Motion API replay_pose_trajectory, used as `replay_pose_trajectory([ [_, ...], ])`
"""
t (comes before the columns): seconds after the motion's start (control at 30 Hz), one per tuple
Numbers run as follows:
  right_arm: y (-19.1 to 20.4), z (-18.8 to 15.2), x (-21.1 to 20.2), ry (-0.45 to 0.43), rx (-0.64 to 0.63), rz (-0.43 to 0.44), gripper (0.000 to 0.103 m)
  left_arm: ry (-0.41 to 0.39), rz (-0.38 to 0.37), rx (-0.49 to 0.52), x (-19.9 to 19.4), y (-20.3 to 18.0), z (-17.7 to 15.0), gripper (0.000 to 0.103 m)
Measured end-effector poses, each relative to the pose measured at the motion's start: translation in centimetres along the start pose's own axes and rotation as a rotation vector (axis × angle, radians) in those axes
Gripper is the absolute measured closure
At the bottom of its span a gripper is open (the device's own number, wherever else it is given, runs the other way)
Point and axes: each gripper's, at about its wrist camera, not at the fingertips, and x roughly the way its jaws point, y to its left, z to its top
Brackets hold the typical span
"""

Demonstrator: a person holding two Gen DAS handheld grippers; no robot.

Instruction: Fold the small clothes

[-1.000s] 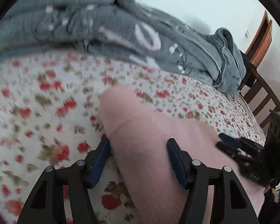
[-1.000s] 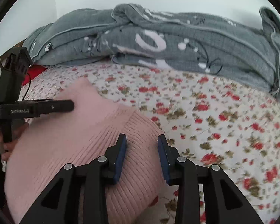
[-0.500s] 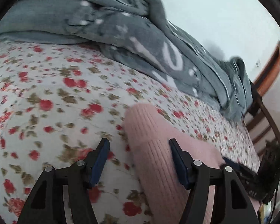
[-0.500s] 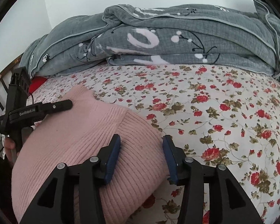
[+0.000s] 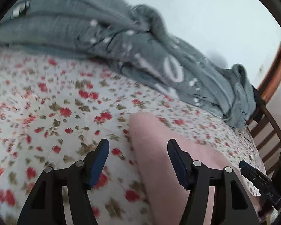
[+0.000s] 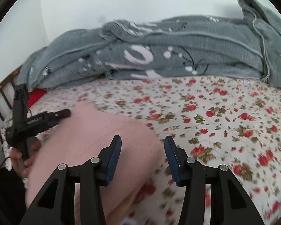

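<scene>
A folded pink knit garment (image 5: 155, 140) (image 6: 95, 131) lies on the floral bedsheet (image 5: 46, 103). My left gripper (image 5: 138, 159) hangs open just above its left end. The cloth's edge shows between the jaws, with bare sheet beside it and neither pad pressing. My right gripper (image 6: 142, 155) is open over the garment's right end, its left finger above the knit and its right finger above the sheet. Each gripper shows in the other's view: the right one (image 5: 260, 183) at the far right, the left one (image 6: 46, 120) at the left, held by a hand (image 6: 22, 159).
A crumpled grey blanket (image 5: 159, 56) (image 6: 178, 56) with white marks runs along the far side of the bed against a pale wall. Wooden slats (image 5: 267, 131) stand at the bed's right end. A red item (image 6: 35, 95) and rails (image 6: 1, 97) sit at the left end.
The right jaws have widened off the pink garment. Both grippers have drawn up and back from it. In the left view the knit no longer fills the gap between the fingers.
</scene>
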Motion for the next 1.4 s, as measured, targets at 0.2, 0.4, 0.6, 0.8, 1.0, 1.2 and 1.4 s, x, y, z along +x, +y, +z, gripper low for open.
replay_pose_trajectory([
  [0.2,4.8,-2.8,-5.1,-0.082,-0.144,0.029,0.056,-0.053,0.004,0.187,-6.6,-6.5,-4.1,0.041],
  [0.4,6.5,-7.9,-5.2,-0.090,-0.254,-0.055,0.058,0.005,0.125,0.443,-6.3,-9.6,-12.0,0.043],
  [0.6,5.2,-8.8,-3.7,-0.049,-0.203,-0.065,0.060,-0.004,0.129,0.378,-6.8,-9.1,-12.7,0.043],
  [0.8,5.3,-9.2,-4.7,-0.053,-0.187,-0.083,0.059,0.017,0.140,0.363,-7.5,-9.2,-13.5,0.042],
  [1.0,5.1,-10.2,-6.1,-0.036,-0.166,-0.082,0.059,0.044,0.156,0.352,-8.5,-9.6,-14.3,0.042],
  [1.2,4.7,-10.5,-7.8,0.014,-0.125,-0.120,0.059,0.047,0.212,0.344,-10.6,-10.5,-15.0,0.043],
  [1.4,5.4,-10.3,-11.9,-0.006,-0.143,-0.182,0.057,0.032,0.245,0.358,-13.8,-12.5,-15.1,0.043],
])
